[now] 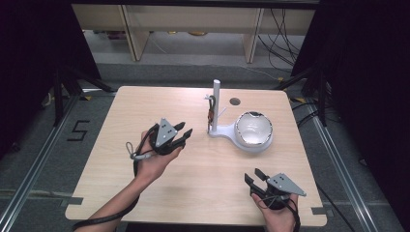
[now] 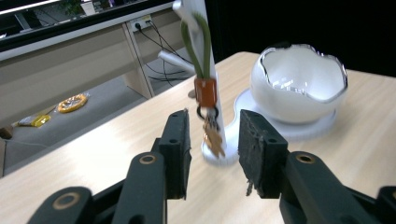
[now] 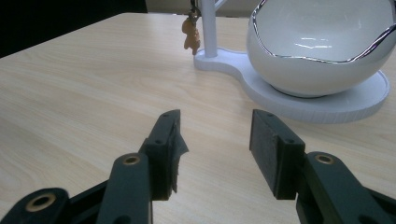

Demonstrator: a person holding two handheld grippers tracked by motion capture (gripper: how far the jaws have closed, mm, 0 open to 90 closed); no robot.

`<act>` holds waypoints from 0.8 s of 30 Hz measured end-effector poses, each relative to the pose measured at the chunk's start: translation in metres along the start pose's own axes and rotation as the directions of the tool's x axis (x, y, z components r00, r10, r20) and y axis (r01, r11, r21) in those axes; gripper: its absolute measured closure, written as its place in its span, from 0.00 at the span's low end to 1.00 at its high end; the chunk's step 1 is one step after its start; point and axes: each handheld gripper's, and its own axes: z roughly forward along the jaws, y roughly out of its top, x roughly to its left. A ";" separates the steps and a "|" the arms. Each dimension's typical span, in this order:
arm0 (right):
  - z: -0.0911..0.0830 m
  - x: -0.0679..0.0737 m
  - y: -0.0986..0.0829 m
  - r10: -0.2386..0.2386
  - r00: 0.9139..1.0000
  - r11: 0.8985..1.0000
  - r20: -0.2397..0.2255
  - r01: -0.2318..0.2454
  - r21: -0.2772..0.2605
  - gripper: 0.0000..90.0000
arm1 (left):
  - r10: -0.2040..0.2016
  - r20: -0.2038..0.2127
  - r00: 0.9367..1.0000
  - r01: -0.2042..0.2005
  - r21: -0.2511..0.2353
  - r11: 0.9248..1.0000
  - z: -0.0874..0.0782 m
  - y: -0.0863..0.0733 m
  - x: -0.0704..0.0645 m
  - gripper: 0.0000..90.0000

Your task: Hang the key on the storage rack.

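Keychain point(image 2: 208, 109): green loop strap, orange-red block, dark ring, small tan charm at the bottom. Hanging from a short side peg on the white stand point(image 1: 216, 104), just beside the upright post, charm dangling just above the stand's base. Seen in line with the gap of the left gripper point(image 2: 214, 147), jaws apart, not touching. Slightly blurred in the left gripper view. Also visible in the high view point(image 1: 211, 115) and the right gripper view point(image 3: 190, 29).
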 end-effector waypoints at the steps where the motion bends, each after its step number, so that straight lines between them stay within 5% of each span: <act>1: 0.001 0.000 0.000 -0.003 1.000 1.000 -0.003 0.002 -0.009 0.60 | -0.004 0.000 1.000 0.004 0.004 1.000 -0.005 -0.005 0.001 0.68; 5: 0.002 -0.002 -0.002 -0.007 1.000 1.000 -0.011 0.006 -0.011 0.60 | -0.027 -0.025 0.999 0.027 0.018 0.999 -0.028 -0.040 0.002 0.65; 6: 0.001 0.002 -0.002 0.029 1.000 1.000 -0.004 -0.029 0.001 0.60 | -0.027 -0.025 0.999 0.027 0.018 0.999 -0.028 -0.040 0.002 0.64; 9: 0.002 -0.003 -0.002 -0.023 1.000 1.000 0.004 0.023 -0.013 0.59 | -0.035 -0.059 0.998 0.037 0.023 0.999 -0.043 -0.074 0.004 0.61; 14: 0.002 -0.003 -0.003 -0.005 1.000 1.000 0.013 0.005 -0.002 0.59 | -0.084 -0.094 0.992 0.088 0.047 0.995 -0.060 -0.110 0.007 0.58; 24: 0.003 -0.004 -0.006 0.003 1.000 1.000 -0.010 -0.003 -0.003 0.58 | -0.106 -0.126 0.986 0.109 0.018 0.994 -0.075 -0.130 0.011 0.54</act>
